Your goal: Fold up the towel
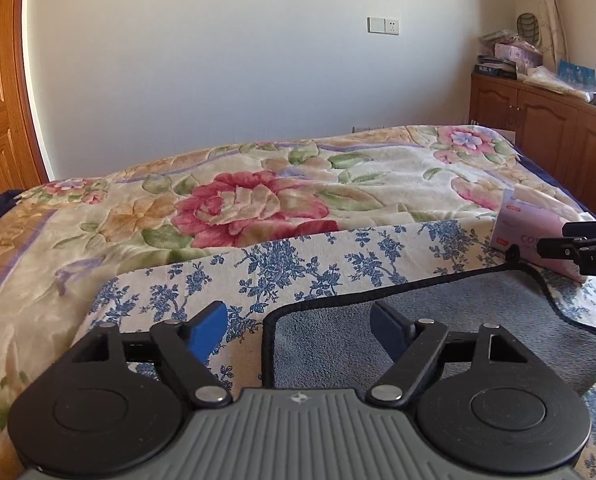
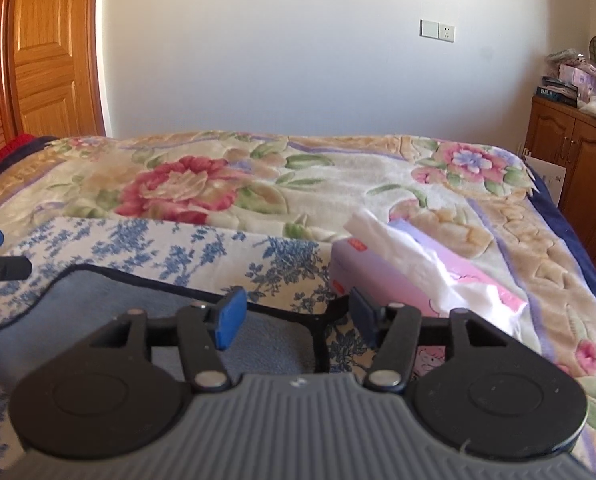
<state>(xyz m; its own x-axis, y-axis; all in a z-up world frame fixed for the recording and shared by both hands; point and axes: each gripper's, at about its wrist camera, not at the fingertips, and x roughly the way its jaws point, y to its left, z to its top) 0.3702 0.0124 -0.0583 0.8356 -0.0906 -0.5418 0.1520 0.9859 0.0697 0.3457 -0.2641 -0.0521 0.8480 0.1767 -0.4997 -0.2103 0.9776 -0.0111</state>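
Note:
A grey towel [image 1: 437, 328] with a dark border lies flat on a blue-flowered cloth [image 1: 298, 264] on the bed. My left gripper [image 1: 299, 320] is open and empty, its jaws standing wide over the towel's near left corner. The towel also shows in the right wrist view [image 2: 110, 304]. My right gripper [image 2: 296, 316] is open and empty over the towel's near right corner, where a small dark loop sticks out. The right gripper's tip shows at the right edge of the left wrist view [image 1: 577, 244].
A pink tissue box [image 2: 413, 284] with white tissue sticking out lies just right of the towel. A floral blanket [image 1: 258, 196] covers the bed. A wooden cabinet [image 1: 545, 128] with clutter stands at the right, a wooden door [image 2: 46, 48] at the left.

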